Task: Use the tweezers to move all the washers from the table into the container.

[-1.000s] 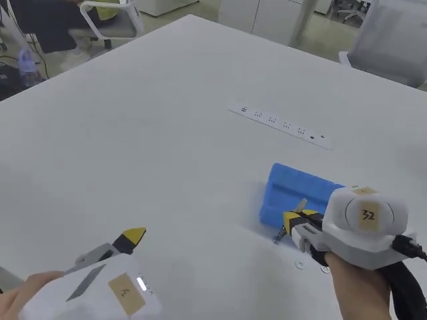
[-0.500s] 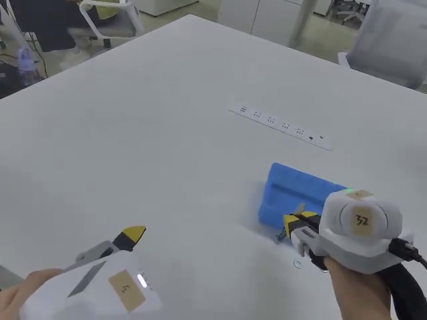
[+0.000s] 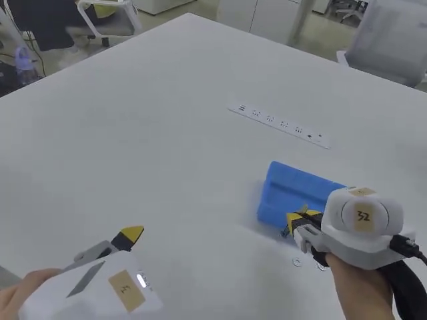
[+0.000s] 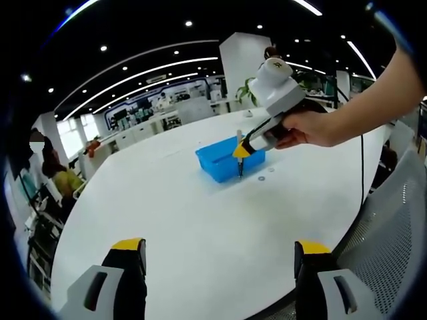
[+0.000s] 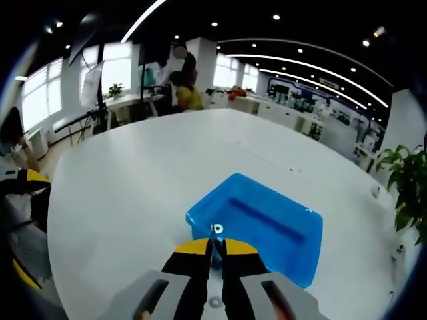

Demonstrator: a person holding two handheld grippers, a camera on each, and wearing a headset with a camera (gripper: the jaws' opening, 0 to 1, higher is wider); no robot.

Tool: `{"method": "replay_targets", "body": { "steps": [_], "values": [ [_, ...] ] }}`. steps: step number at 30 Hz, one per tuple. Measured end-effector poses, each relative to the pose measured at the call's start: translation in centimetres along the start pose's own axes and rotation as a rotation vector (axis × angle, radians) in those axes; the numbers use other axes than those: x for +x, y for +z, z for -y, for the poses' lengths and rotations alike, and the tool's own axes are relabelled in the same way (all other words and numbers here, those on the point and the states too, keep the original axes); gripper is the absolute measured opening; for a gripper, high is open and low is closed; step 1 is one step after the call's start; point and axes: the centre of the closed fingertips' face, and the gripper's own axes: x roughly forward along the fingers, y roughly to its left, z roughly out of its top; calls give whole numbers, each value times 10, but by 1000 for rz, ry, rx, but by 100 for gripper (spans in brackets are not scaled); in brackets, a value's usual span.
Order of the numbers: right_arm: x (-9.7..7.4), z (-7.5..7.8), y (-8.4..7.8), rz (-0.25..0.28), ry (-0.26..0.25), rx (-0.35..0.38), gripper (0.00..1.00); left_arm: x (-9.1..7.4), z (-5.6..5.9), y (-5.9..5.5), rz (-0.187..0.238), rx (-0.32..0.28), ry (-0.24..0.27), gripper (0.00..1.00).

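Observation:
The blue container (image 3: 293,190) (image 5: 267,223) (image 4: 223,159) stands on the white table. My right gripper (image 3: 298,220) (image 5: 213,250) (image 4: 245,148) is shut on slim metal tweezers (image 5: 214,235) (image 4: 239,163), tips by the container's near wall. A small ring, apparently a washer (image 5: 216,229), sits at the tweezer tips. Two loose washers (image 3: 297,261) (image 4: 261,178) lie on the table just in front of the container; another washer (image 5: 215,301) shows under the right jaws. My left gripper (image 3: 128,237) (image 4: 220,257) hovers open and empty at the table's near left.
A white power strip (image 3: 280,123) lies flat behind the container. Office chairs (image 3: 387,40) stand past the far table edge. A wide stretch of bare table (image 3: 133,147) lies between the two grippers.
The right gripper with the tweezers has edged slightly up and toward the container's near wall. The left gripper has stayed in place.

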Motion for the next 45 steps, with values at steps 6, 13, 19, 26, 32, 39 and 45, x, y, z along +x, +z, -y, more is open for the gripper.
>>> {"method": "replay_targets", "body": {
  "steps": [6,13,19,26,32,39,45],
  "values": [
    [-1,1,-3,-11,12,45,1,0,0,-1,-3,2,1,94],
    [-7,9,-10,-30,21,129,0,0,0,0,-3,4,3,93],
    [-12,12,-12,-30,31,208,0,0,-1,0,-2,6,5,92],
    [-19,-3,-8,-38,67,173,0,0,-1,-1,-6,11,8,92],
    [-29,-12,5,-17,92,139,0,0,-1,-1,-9,12,8,92],
    [-44,-14,23,29,99,125,0,0,-1,-1,-6,11,6,92],
    [-53,-6,40,66,93,116,0,0,0,1,2,6,2,93]
  ]
}}
